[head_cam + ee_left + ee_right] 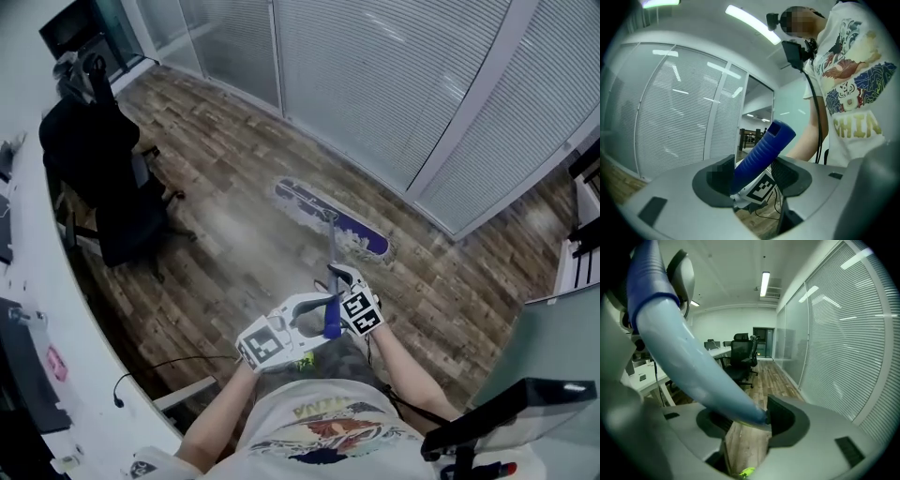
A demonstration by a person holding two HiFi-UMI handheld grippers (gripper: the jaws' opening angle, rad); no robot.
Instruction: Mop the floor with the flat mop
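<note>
Now, mop: its flat purple and white pad lies on the wood floor, near the wall of blinds.
Pole: it comes up from the pad toward the person and ends in a ribbed blue handle.
Left gripper: its jaws pinch the blue handle at the top end, one jaw on each side.
Right gripper: it sits a little lower down the pole, touching the left one or very close to it. Its jaws pinch the pale blue pole.
Both grippers: held in front of the person's printed shirt.
Chair: black, on wheels, standing on the floor well apart from the mop.
Bench: white and curved, along the left side. Some small things lie on it, too small to tell what they are.
</note>
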